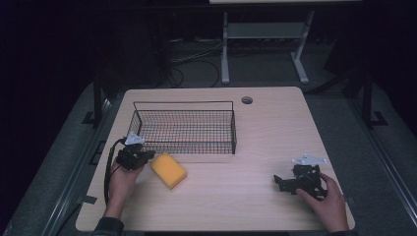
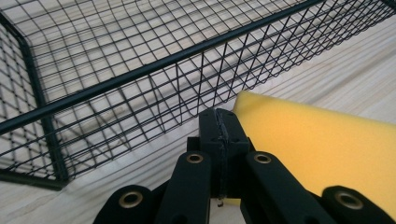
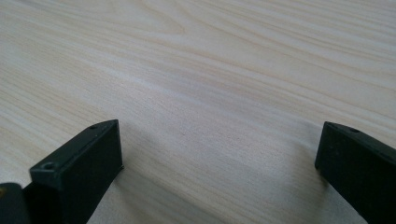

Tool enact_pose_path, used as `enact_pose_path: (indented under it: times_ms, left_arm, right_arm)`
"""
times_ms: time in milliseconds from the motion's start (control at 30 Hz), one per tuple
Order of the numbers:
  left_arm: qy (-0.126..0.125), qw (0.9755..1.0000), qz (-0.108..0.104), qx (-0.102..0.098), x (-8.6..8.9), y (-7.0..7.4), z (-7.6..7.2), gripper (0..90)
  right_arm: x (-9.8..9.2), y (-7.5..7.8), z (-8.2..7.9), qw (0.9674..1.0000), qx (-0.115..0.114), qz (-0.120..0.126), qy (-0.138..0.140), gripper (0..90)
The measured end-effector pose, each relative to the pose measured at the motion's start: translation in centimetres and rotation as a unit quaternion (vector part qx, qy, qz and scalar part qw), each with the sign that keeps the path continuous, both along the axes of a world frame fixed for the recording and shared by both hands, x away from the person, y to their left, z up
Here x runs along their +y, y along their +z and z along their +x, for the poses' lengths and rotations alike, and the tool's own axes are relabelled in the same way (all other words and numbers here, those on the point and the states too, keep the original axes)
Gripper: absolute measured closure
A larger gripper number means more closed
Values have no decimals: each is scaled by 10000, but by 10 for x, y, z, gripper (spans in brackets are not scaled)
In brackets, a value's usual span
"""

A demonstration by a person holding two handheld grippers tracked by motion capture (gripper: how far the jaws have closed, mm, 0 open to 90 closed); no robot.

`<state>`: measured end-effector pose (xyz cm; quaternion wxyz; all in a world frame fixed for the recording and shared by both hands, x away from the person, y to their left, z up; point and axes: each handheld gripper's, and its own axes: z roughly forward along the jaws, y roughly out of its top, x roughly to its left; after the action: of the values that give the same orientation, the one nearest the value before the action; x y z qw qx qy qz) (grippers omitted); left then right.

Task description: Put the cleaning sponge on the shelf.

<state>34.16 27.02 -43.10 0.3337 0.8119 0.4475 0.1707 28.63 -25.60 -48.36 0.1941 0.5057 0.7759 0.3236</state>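
Note:
A yellow sponge lies flat on the wooden table, just in front of a black wire basket. My left gripper sits right beside the sponge's left end, close to the basket's near left corner. In the left gripper view its jaws are pressed together with nothing between them, my left gripper tip next to the sponge and near the basket's wire wall. My right gripper rests low at the table's right front; in the right gripper view my right gripper stands wide open over bare wood.
The basket has nothing in it and takes up the table's left middle. A round cable hole sits near the far edge. A cable trails from the left gripper along the table's left side. A white desk frame stands beyond.

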Motion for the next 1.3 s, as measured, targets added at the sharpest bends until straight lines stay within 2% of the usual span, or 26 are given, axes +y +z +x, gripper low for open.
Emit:
enact_pose_path:
  times_ms: [233,567,1033,1167,1300]
  left_arm:
    - [-131,9998,105,90,-9,-5,3,897]
    - [-392,9991,53,174,-22,-6,-3,898]
    - [-905,9952,-62,363,-47,-6,-21,898]
    - [-902,9954,-63,327,-48,-3,-23,897]
    - [-796,9963,-74,304,-40,3,-29,898]
  right_arm:
    - [0,0,0,10000,1,1,0,0]
    - [0,0,0,10000,1,0,1,0]
    - [0,0,0,10000,3,1,-1,0]
    - [0,0,0,10000,1,0,0,0]
    - [0,0,0,10000,2,1,-1,0]
